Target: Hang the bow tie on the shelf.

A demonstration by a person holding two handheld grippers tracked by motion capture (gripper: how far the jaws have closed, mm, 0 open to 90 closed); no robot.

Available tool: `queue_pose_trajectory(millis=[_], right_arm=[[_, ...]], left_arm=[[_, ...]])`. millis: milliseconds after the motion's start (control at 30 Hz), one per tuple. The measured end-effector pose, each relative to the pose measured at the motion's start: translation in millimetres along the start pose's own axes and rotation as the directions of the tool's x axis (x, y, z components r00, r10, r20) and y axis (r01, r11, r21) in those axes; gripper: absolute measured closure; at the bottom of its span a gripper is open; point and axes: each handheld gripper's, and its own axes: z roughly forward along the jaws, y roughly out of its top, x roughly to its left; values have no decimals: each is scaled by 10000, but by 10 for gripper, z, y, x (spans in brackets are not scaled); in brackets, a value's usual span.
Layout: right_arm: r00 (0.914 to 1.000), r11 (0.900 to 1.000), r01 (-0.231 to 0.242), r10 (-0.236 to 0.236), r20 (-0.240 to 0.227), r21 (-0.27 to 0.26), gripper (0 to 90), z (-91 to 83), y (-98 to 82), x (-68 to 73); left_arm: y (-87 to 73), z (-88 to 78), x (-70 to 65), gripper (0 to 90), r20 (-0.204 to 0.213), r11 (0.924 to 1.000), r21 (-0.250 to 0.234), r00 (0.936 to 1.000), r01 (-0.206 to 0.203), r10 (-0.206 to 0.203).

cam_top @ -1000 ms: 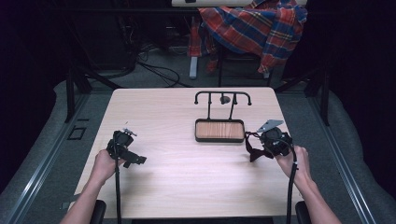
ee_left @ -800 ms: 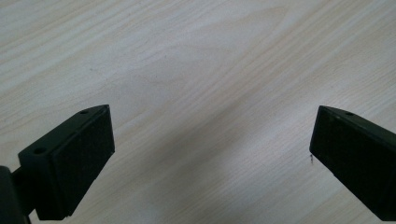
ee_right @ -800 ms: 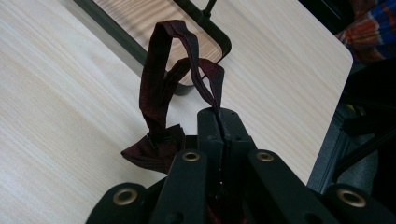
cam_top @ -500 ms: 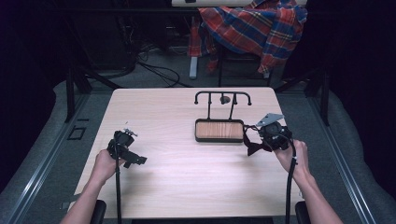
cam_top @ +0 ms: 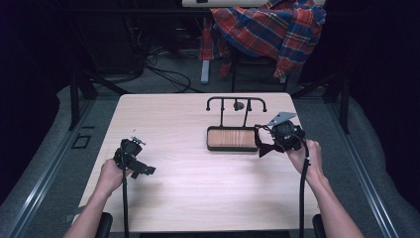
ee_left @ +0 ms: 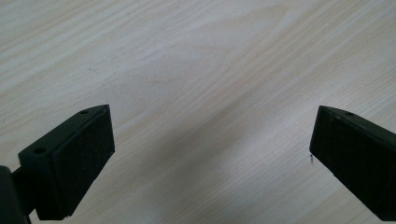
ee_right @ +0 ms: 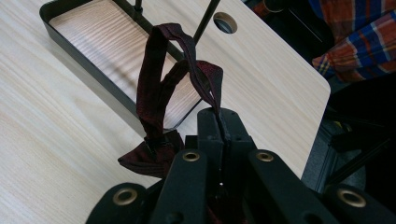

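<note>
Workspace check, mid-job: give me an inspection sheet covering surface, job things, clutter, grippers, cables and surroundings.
Surface: light wood table, bare around the left gripper.
Job's things: dark red bow tie hanging from the right gripper beside the tray; black tray with wooden floor; black hanger rack behind the tray.
Clutter: nothing seen.
Grippers: left gripper open over bare wood, holding nothing; right gripper shut on the bow tie's strap.
Cables: one black cable trails from each gripper along the forearm; more cables lie on the floor behind the table.
Surroundings: plaid shirt draped over a chair behind the table; dark room.
</note>
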Motion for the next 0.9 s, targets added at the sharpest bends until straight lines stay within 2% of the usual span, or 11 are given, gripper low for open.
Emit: queue_pose_trajectory(millis=[233,400,667,900], right_arm=[[9999,9996,-152,154,73,-220,889,3,51,-45],[9996,9989,-44,57,283,-461,890,-27,127,-53],[9994,9977,-65,88,330,-671,890,-43,195,-87],[9988,9951,-313,347,354,-940,890,-75,226,-147]], left_arm=[[2,5,-1,0,7,10000,37,10000,-13,13],[3,10,-5,1,5,10000,69,10000,-42,42],[2,3,-3,1,-32,10000,64,10000,-62,62],[5,7,-8,1,-49,9999,78,10000,-84,84]])
